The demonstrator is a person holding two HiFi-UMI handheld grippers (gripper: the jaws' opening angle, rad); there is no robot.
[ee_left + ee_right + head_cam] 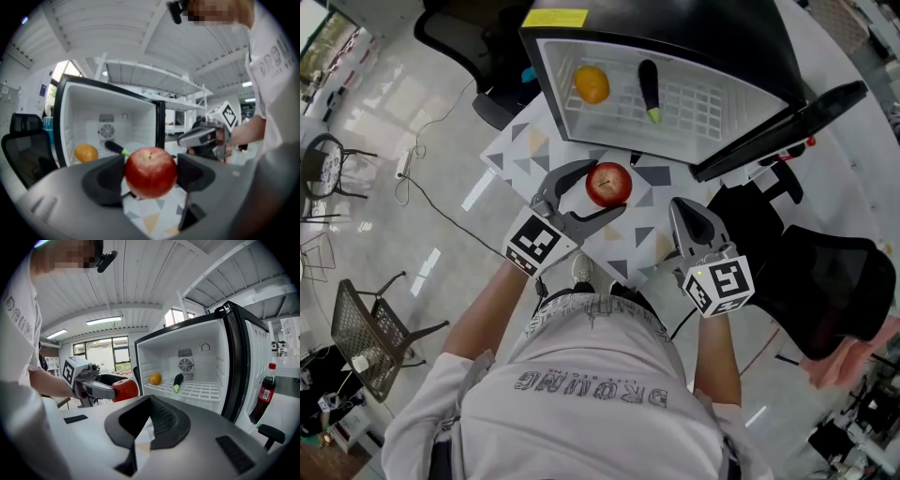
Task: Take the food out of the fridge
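A red apple [608, 184] hangs over the patterned table in front of the open fridge [551, 89], with my left gripper [606, 189] shut on it. In the left gripper view the apple [151, 172] fills the gap between both jaws. An orange [592, 84] and a dark eggplant [649, 89] lie on the fridge's white wire shelf. My right gripper [680, 202] is to the right of the apple, shut and holding nothing. In the right gripper view its jaws [149, 403] meet, and the orange [155, 378] and eggplant [178, 380] show inside the fridge.
The small table [521, 150] has a triangle-pattern top. The fridge door [780, 131] swings out to the right, with a cola bottle [266, 393] in it. A black office chair [830, 281] stands at the right and another [459, 28] left of the fridge.
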